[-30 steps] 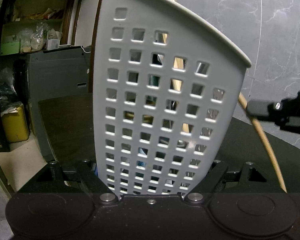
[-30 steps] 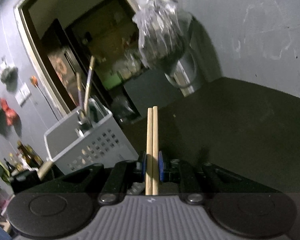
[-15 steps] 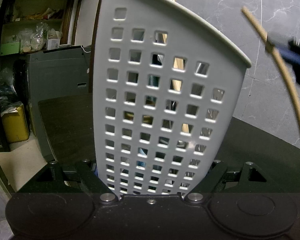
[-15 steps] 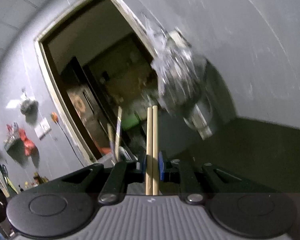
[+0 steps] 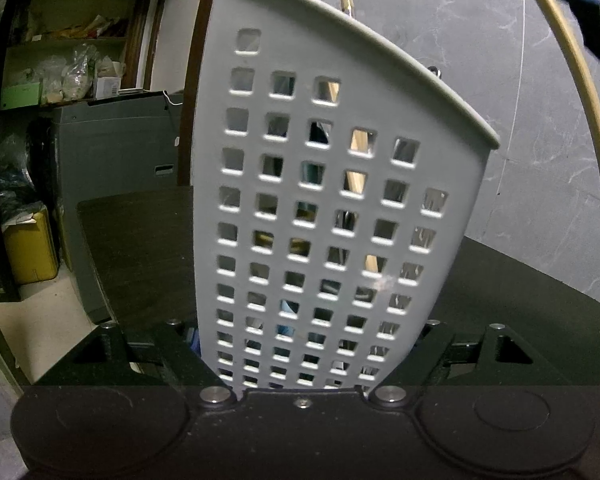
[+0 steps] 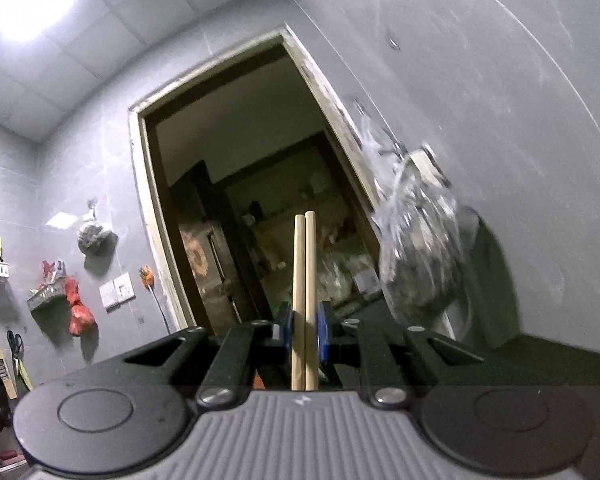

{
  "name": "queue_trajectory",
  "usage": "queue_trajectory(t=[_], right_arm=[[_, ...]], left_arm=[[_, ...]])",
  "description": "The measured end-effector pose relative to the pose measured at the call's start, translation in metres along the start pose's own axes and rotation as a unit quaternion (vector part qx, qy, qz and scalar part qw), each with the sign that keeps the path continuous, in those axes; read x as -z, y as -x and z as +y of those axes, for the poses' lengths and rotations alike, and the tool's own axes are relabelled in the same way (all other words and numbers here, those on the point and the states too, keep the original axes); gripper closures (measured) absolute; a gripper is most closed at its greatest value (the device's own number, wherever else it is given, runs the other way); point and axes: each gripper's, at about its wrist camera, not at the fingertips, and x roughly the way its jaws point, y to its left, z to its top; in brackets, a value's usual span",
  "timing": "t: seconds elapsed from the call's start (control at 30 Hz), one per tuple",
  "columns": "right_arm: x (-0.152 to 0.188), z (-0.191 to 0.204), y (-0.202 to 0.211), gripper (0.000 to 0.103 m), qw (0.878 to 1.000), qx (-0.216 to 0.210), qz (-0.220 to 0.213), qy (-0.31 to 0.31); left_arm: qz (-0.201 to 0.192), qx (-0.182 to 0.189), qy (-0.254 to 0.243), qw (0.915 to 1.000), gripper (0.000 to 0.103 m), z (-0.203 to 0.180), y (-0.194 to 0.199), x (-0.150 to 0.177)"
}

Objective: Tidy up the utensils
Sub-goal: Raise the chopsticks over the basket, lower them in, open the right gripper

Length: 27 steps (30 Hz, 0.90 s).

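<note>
Basket (image 5: 332,208) first, since it is the biggest thing here and the landmark: a grey plastic utensil holder with square holes, standing upright on the dark table (image 5: 140,248). Stiff and light by the look of it, it would tip or slide easily if pushed near the rim, so a hold low on its walls is the sound one. The left gripper (image 5: 300,364) has exactly that: its jaws stand wide either side of the basket's lower part, and they have just been closing a little against it, pressing on both walls. Through the holes and above the rim, wooden handles and metal pieces already stand inside the basket.

Up and to the right of the basket, above its rim, the right gripper (image 6: 305,336) is clamped nearly closed on a pair of wooden chopsticks (image 6: 305,280), which lie side by side between its blue pads (image 6: 284,332). Chopsticks are light, stiff and smooth; held near the middle as here, they may pivot or slip apart, so I judge a firm squeeze and a tip-down drop into the basket best.
</note>
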Motion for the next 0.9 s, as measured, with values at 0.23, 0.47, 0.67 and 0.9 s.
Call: queue_trajectory(t=[0.23, 0.47, 0.67, 0.9], right_arm=[[-0.006, 0.032, -0.002, 0.088, 0.995, -0.004, -0.092, 0.043], [0.001, 0.053, -0.023, 0.088, 0.988, -0.009, -0.135, 0.068], [0.019, 0.057, -0.049, 0.088, 0.989, -0.006, -0.121, 0.081], [0.045, 0.054, -0.065, 0.088, 0.993, 0.004, -0.078, 0.092]], left_arm=[[0.0, 0.0, 0.0, 1.0, 0.021, 0.0, 0.001, 0.0], [0.0, 0.0, 0.0, 1.0, 0.021, 0.0, 0.001, 0.0], [0.001, 0.0, 0.0, 1.0, 0.021, 0.001, 0.0, 0.0], [0.002, 0.001, 0.001, 1.0, 0.021, 0.001, 0.001, 0.0]])
